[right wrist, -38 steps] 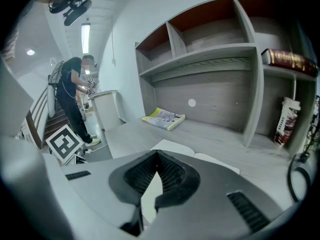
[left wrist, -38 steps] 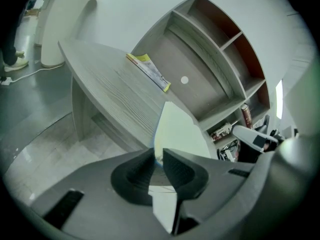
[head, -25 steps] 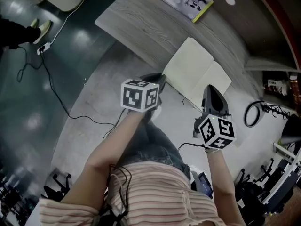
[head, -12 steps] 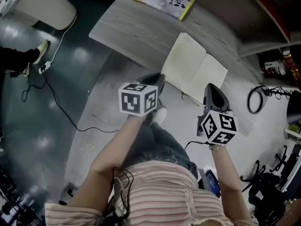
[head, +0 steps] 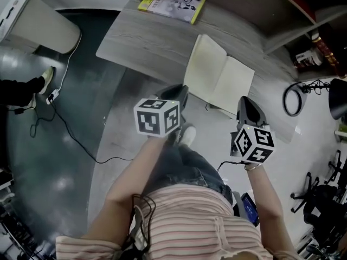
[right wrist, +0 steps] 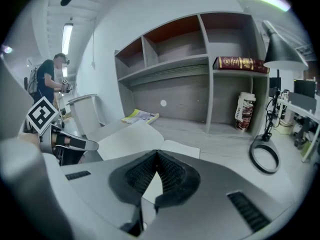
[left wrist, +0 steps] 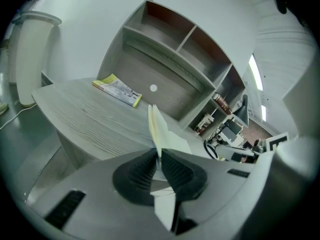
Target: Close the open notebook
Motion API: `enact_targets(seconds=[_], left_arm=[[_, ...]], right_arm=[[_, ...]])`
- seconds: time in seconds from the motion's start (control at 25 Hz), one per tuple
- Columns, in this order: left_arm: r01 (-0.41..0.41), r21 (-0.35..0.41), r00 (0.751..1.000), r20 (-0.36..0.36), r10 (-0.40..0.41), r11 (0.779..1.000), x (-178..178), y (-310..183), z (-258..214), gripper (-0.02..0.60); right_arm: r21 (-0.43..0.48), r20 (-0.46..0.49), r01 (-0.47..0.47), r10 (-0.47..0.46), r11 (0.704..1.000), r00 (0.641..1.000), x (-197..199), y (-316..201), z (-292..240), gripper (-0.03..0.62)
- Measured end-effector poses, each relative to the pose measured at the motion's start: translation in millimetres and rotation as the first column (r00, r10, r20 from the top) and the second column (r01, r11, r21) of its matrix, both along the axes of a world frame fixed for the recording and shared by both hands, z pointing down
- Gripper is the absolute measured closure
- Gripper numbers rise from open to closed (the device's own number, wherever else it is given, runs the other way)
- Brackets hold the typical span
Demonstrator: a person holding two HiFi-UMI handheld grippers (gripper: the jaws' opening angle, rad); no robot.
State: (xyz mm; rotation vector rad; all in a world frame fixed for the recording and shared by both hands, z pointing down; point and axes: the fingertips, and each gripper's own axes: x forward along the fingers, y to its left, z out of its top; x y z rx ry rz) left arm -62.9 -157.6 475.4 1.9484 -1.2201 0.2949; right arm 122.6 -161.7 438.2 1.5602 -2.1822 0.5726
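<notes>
The left gripper [left wrist: 159, 156] pinched one raised page of the notebook [left wrist: 153, 123], jaws nearly together. The right gripper [right wrist: 157, 156], closed and empty, hung just beside the notebook. The grey desk [head: 152, 42] lay under it, with shelves [right wrist: 170, 49] behind.

The notebook [head: 219, 76] sits open at upper centre, blank cream pages showing, its left half raised steeply, right half flat.

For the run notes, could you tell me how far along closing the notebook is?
Done: the left gripper is clamped on the notebook's left cover. In hand: that cover stands raised. Left: folding it onto the right page; the right gripper is shut, empty.
</notes>
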Motion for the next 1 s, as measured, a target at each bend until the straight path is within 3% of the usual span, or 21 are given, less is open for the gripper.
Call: enact_targets(seconds=[1.0], left_arm=[[-0.172,0.093,0.985,0.035,0.169,0.981,54,10,-36,0.543]], right_arm=[[0.029,-0.026,-0.168,0.169,0.985,0.985,55,38,-9,0.586]])
